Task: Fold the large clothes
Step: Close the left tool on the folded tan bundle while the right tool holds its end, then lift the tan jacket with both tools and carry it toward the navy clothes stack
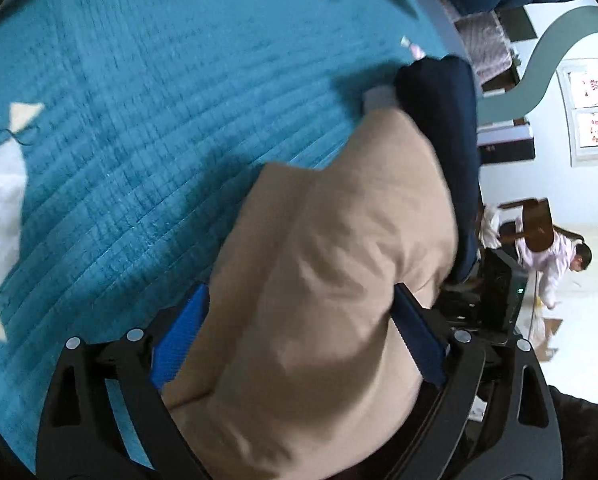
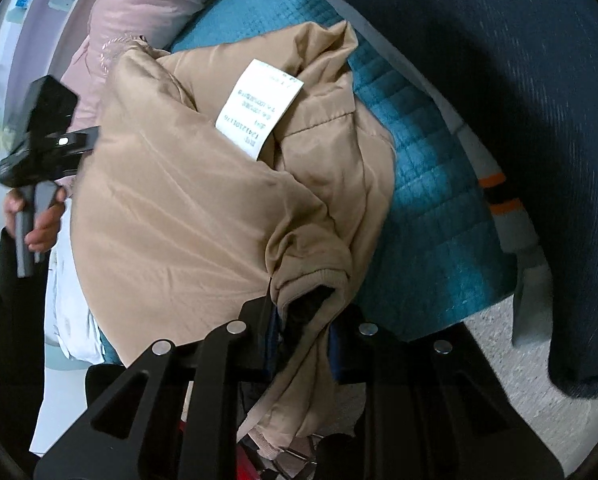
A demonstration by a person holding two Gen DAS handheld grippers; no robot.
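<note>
While the right tool (image 2: 301, 330) pinches a bunched fold of the tan jacket (image 2: 171, 200) just behind its ribbed cuff (image 2: 311, 280), jaws narrow and closed on the cloth, the left tool (image 1: 299, 340) stands wide with the same jacket (image 1: 331, 272) lying between its blue pads (image 1: 177, 344), and whether they press on the padding or merely flank it cannot be told from the blurred left wrist view. The jacket lies crumpled near the edge of the bed, on the teal quilt (image 1: 139, 140), lining out and its white care label (image 2: 259, 108) showing, with a dark blue garment (image 2: 499, 100) just beside it and a pink one (image 2: 139, 8) beyond. With only one firm grip, and that on a sleeve end, a lift would likely drag the bulk off the edge or twist it further. Slippery lining could slide out of the wide left tool. Catching the blue garment along with it is another risk.
</note>
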